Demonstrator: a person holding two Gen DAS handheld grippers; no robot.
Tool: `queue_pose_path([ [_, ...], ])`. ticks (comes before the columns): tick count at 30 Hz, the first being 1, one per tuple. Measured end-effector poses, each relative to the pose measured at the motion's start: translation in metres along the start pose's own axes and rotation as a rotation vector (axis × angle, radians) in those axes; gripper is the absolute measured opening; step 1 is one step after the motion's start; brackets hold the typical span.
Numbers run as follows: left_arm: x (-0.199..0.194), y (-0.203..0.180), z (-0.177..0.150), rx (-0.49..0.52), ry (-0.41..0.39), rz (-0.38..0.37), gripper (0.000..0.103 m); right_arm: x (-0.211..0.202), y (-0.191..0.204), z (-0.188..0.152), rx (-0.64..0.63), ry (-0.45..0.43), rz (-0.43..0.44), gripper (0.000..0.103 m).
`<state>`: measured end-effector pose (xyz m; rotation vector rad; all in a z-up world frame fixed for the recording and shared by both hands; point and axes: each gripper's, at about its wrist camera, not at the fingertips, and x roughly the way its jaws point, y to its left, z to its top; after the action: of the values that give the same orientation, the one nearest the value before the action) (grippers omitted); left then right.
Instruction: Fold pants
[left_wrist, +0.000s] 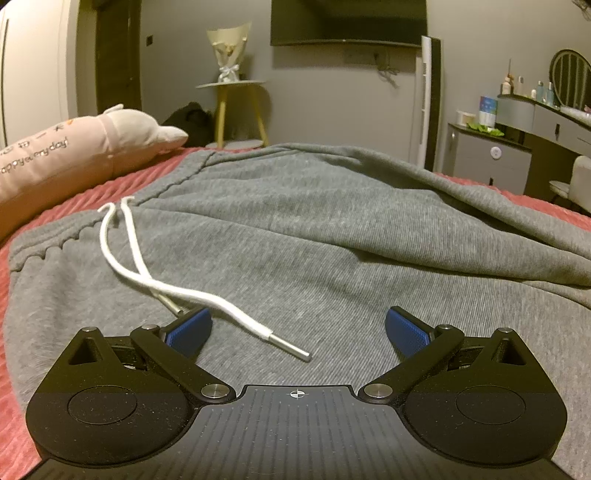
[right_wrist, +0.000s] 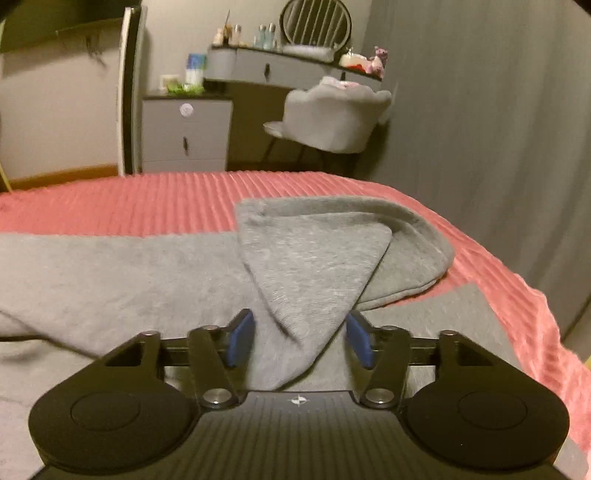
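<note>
Sweatpants (left_wrist: 314, 229) of grey knit are seen spread across a red ribbed bedspread (right_wrist: 147, 203), and both sets of tongs are held low over them. The left tongs (left_wrist: 298, 330) are spread wide, with nothing between the blue pads (left_wrist: 190, 328); just ahead of them the white drawstring (left_wrist: 129, 251) is laid over the cloth, one metal tip (left_wrist: 291, 349) resting between the pads' line and the other partly hidden by the left pad. Beyond it the gathered waistband (left_wrist: 110, 218) is seen running toward a pink cushion (left_wrist: 66, 155) on the bed. The right tongs (right_wrist: 300, 339) are parted, and a folded-over corner of a trouser leg (right_wrist: 306, 266) hangs down between the pads without being pressed by them. Past that fold the leg's cuff end (right_wrist: 417, 251) is curled back on the bedspread. Farther off, a grey padded chair (right_wrist: 332, 118) and a dressing table (right_wrist: 280, 70) are seen.
</note>
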<state>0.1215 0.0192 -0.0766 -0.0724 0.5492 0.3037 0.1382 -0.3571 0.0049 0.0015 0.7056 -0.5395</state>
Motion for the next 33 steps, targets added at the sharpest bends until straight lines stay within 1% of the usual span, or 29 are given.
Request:
queue_pose_path([
  [1,0.0,0.0,0.0,0.001,0.0,0.0,0.103,0.002,-0.003,-0.001,0.015,0.002,0.001,0.023],
  [2,0.0,0.0,0.0,0.001,-0.001,0.0,0.103,0.005,-0.009,0.0,0.041,0.007,0.006,0.012],
  [3,0.0,0.0,0.0,-0.001,-0.001,-0.002,0.103,0.006,-0.015,0.004,0.076,0.007,0.012,0.009],
  [5,0.0,0.001,0.0,-0.004,0.0,-0.005,0.103,-0.009,-0.034,0.007,0.183,-0.032,0.02,0.009],
  [8,0.001,0.001,0.001,-0.004,0.001,-0.005,0.103,-0.047,-0.07,0.004,0.384,-0.113,0.069,0.007],
  [9,0.001,0.001,0.0,-0.004,0.001,-0.006,0.103,-0.061,-0.085,-0.001,0.462,-0.128,0.089,0.007],
  [10,0.0,0.001,0.0,-0.004,0.001,-0.005,0.103,-0.073,-0.097,-0.009,0.534,-0.137,0.104,0.002],
  [11,0.001,0.001,0.001,-0.003,0.001,-0.005,0.103,-0.088,-0.111,-0.023,0.618,-0.142,0.108,0.0],
  [13,0.0,0.001,0.001,-0.002,0.001,-0.004,0.103,-0.105,-0.133,-0.053,0.745,-0.121,0.065,0.001],
  [14,0.001,0.001,0.001,-0.002,0.001,-0.004,0.103,-0.109,-0.14,-0.067,0.778,-0.093,0.054,0.006],
  [15,0.001,0.001,0.001,-0.002,0.002,-0.004,0.103,-0.109,-0.146,-0.076,0.807,-0.06,0.069,0.007],
  [16,0.001,0.001,0.001,-0.003,0.003,-0.004,0.103,-0.105,-0.152,-0.084,0.843,-0.018,0.123,0.011],
  [17,0.001,0.001,0.001,-0.003,0.003,-0.005,0.103,-0.099,-0.156,-0.088,0.877,0.009,0.181,0.023],
  [18,0.001,0.001,0.001,-0.003,0.004,-0.005,0.103,-0.093,-0.157,-0.09,0.906,0.025,0.243,0.032],
  [19,0.001,0.001,0.001,-0.004,0.005,-0.006,0.103,-0.085,-0.157,-0.092,0.927,0.03,0.307,0.047],
  [20,0.0,0.002,0.002,-0.005,0.006,-0.007,0.103,-0.076,-0.157,-0.093,0.949,0.045,0.339,0.053],
  [21,0.0,0.002,0.001,-0.005,0.005,-0.007,0.103,-0.067,-0.157,-0.096,0.982,0.064,0.363,0.053],
  [23,0.0,0.001,0.002,0.0,0.005,-0.004,0.103,-0.05,-0.153,-0.103,1.033,0.075,0.43,0.053],
  [24,0.0,0.001,0.001,0.002,0.005,-0.002,0.103,-0.042,-0.15,-0.108,1.056,0.09,0.446,0.053],
  [25,0.0,0.0,0.002,0.003,0.006,-0.001,0.103,-0.035,-0.146,-0.112,1.066,0.105,0.449,0.046],
  [26,-0.001,0.0,0.002,0.003,0.007,-0.001,0.103,-0.03,-0.143,-0.113,1.063,0.099,0.451,0.037],
  [28,-0.004,0.0,0.006,0.017,0.021,-0.003,0.103,-0.027,-0.14,-0.111,1.048,0.073,0.456,0.035],
  [29,-0.007,0.0,0.011,0.036,0.032,-0.009,0.103,-0.026,-0.14,-0.112,1.057,0.057,0.476,0.035],
  [30,-0.013,0.001,0.017,0.056,0.025,-0.014,0.103,-0.022,-0.141,-0.111,1.075,0.048,0.491,0.035],
  [32,-0.032,0.005,0.035,0.059,-0.068,-0.005,0.103,-0.019,-0.145,-0.115,1.122,0.028,0.519,0.034],
  [33,-0.037,0.006,0.048,0.052,-0.1,-0.014,0.103,-0.02,-0.149,-0.117,1.136,0.009,0.524,0.034],
])
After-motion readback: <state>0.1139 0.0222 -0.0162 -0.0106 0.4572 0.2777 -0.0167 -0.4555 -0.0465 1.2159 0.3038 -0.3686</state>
